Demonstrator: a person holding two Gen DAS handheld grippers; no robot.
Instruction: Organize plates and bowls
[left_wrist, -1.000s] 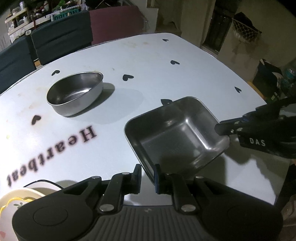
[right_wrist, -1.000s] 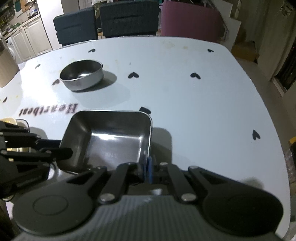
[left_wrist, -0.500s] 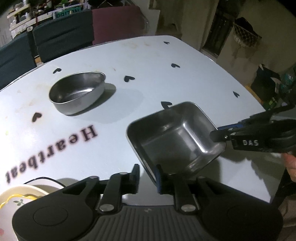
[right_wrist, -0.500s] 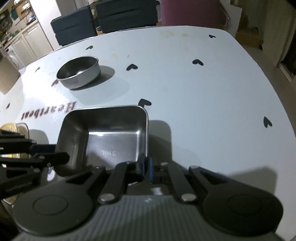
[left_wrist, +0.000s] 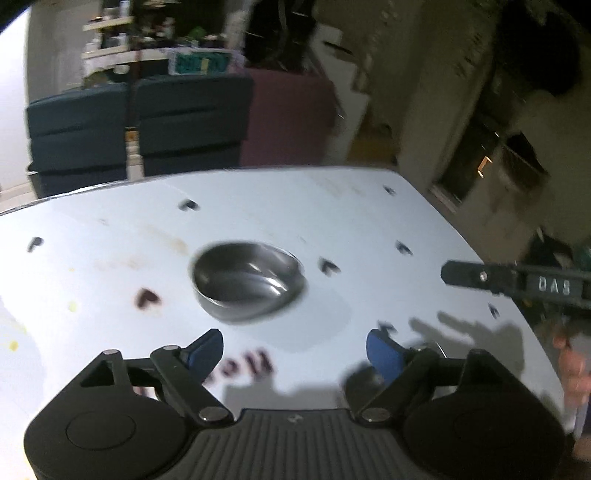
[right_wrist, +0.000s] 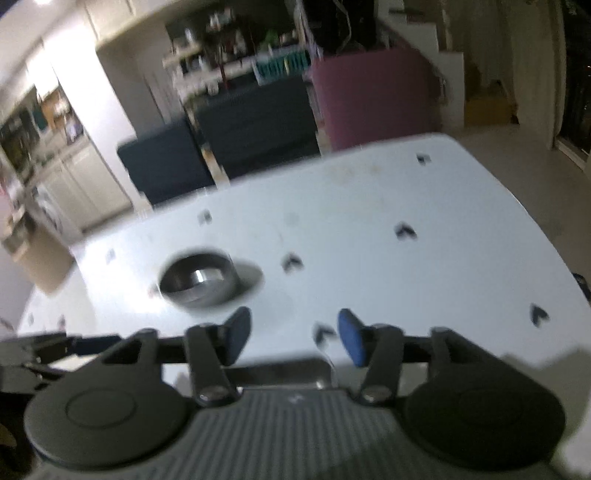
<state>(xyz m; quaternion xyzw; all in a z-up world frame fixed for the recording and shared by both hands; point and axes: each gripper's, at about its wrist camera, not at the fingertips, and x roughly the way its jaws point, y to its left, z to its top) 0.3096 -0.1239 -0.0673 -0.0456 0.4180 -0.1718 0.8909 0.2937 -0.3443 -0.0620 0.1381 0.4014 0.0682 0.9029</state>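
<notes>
A round steel bowl (left_wrist: 246, 280) stands on the white table (left_wrist: 369, 214), ahead of my left gripper (left_wrist: 295, 352), which is open and empty. The bowl also shows in the right wrist view (right_wrist: 197, 280), ahead and left of my right gripper (right_wrist: 293, 338), also open and empty. The square steel tray is mostly hidden under the grippers; only its rim (right_wrist: 280, 374) shows below the right fingers, and a corner (left_wrist: 430, 347) behind the left gripper's right finger. The right gripper's tip (left_wrist: 480, 277) shows at the right in the left wrist view. Both views are blurred.
The table has black heart marks and lettering (left_wrist: 251, 365). Dark chairs (left_wrist: 184, 122) and a maroon chair (right_wrist: 373, 96) stand at its far edge. The table's right edge (left_wrist: 509, 295) is close to the right gripper. The left gripper's arm (right_wrist: 44, 350) shows at the left.
Both grippers have let go of the square tray, opened wide and lifted, tilting up toward the far side. The tray has dropped out of view beneath them.
</notes>
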